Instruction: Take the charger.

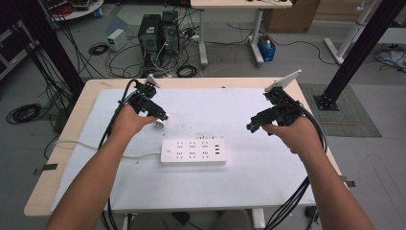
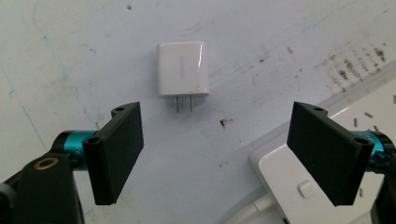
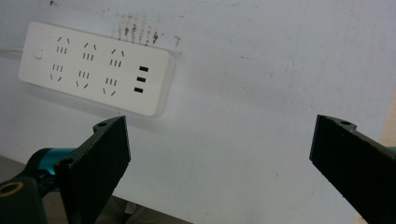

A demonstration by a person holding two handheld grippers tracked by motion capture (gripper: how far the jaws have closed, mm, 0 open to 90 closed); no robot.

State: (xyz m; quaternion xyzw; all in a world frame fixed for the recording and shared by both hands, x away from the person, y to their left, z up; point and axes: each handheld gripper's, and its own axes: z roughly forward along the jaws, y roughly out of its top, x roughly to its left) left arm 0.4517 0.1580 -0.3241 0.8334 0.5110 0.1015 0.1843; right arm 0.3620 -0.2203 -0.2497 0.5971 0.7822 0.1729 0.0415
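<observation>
A white power strip (image 1: 193, 152) lies flat in the middle of the white mat, its cord running off to the left; it is also in the right gripper view (image 3: 95, 67) and its switch end in the left gripper view (image 2: 299, 186). A small white plug adapter (image 2: 182, 69) lies on the mat with its two prongs pointing toward my left gripper (image 2: 217, 154), which is open just short of it. From above, the adapter (image 1: 159, 124) sits right at the left gripper's (image 1: 163, 116) tips. My right gripper (image 1: 250, 126) hovers open to the right of the strip, nothing between its jaws (image 3: 219, 163).
The white mat (image 1: 249, 177) covers most of the wooden table (image 1: 91, 88). Dark specks stain the mat above the strip. Computers, cables and another table stand on the floor beyond the far edge.
</observation>
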